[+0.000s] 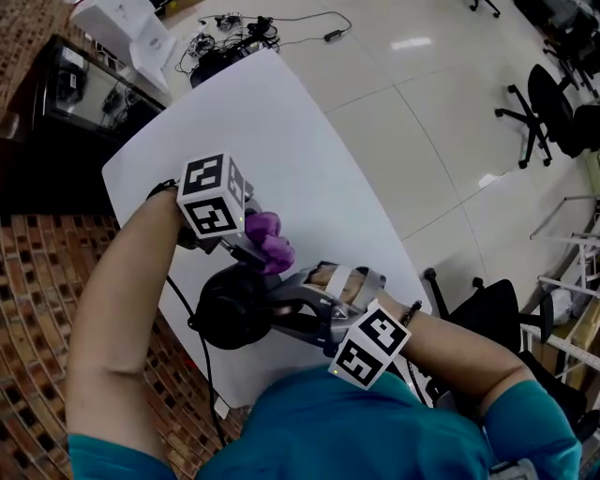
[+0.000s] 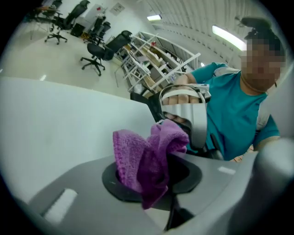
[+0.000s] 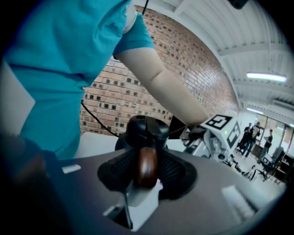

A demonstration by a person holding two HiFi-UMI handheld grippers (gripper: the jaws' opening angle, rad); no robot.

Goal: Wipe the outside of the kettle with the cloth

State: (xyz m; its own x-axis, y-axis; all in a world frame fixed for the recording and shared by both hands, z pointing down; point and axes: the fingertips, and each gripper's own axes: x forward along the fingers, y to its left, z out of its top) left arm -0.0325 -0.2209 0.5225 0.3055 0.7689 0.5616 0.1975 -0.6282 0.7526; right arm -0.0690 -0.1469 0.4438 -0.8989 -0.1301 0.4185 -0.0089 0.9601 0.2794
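A black kettle stands on the white table close to the person. My right gripper is shut on its brown handle, which sits between the black pads; the kettle's dark body rises just beyond. My left gripper, under its marker cube, is shut on a bunched purple cloth, held just above the kettle's far upper side. In the left gripper view the cloth fills the jaws. Whether the cloth touches the kettle is hidden.
A black cord runs from the kettle off the table's near edge. Brick floor and a dark cabinet lie left. Cables and white boxes sit beyond the table. Office chairs stand right.
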